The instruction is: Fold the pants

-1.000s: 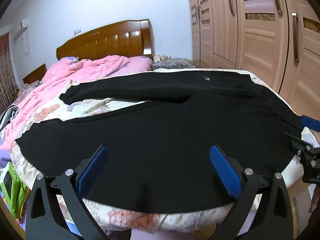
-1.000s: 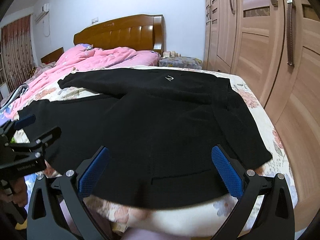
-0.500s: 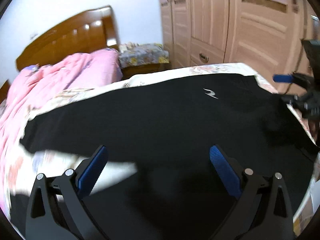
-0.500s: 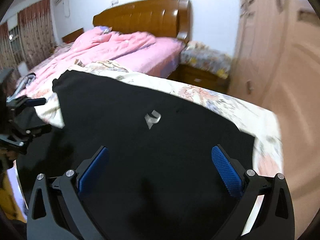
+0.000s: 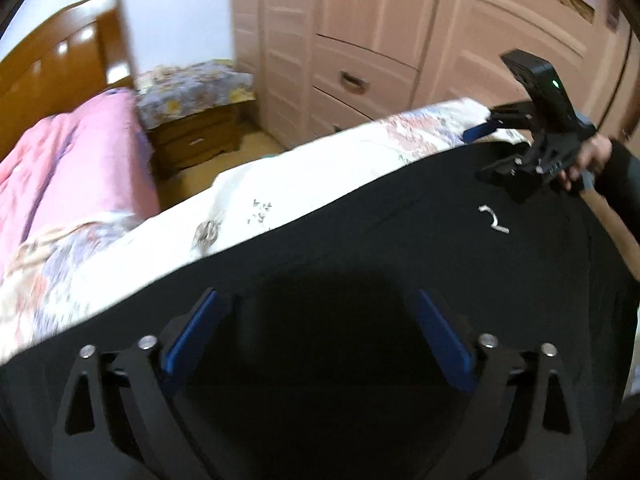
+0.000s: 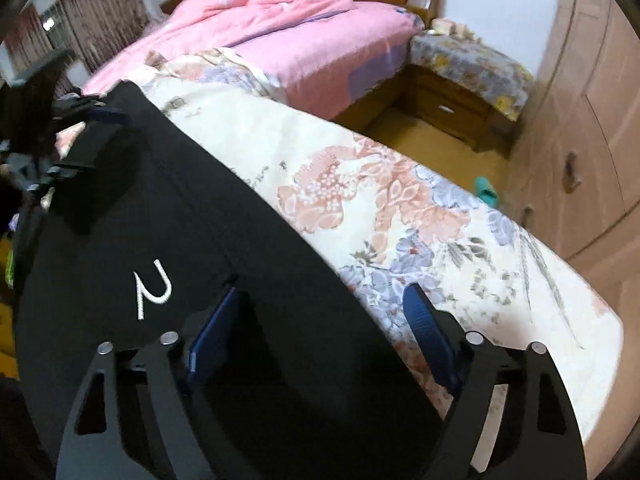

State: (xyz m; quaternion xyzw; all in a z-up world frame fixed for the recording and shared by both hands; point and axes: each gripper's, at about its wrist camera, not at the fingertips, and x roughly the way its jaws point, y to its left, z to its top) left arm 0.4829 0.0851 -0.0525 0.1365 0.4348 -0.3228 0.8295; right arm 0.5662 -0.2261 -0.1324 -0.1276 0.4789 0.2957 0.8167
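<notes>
Black pants (image 5: 360, 280) lie spread flat on the flowery bed sheet (image 5: 300, 176), and they fill the lower half of both wrist views. In the left wrist view, the left gripper (image 5: 316, 332) sits low over the dark cloth at 6 o'clock, with its two blue pads (image 5: 188, 336) wide apart and nothing between them. A small white logo (image 5: 494, 220) shows on the pants at about 3 o'clock. Just past it, at 2 o'clock, the right gripper (image 5: 486, 152) is held by a hand (image 5: 588, 160) over the far edge of the pants, and its fingers look apart too. In the right wrist view, the right gripper (image 6: 324, 328) is spread wide right over the edge of the pants: its left pad (image 6: 214, 332) is over the black cloth and its right pad (image 6: 428, 332) is over the sheet (image 6: 400, 200). The white logo (image 6: 152, 286) is near that left pad, at 8 o'clock. The left gripper (image 6: 76, 140) shows at 10 o'clock by the far end of the pants, but it is too dark and blurry to tell its fingers there. A pink quilt (image 6: 280, 20) lies at 12 o'clock, a wooden nightstand (image 6: 460, 80) stands at 1 o'clock, and a wardrobe (image 6: 592, 140) is at 3 o'clock.
</notes>
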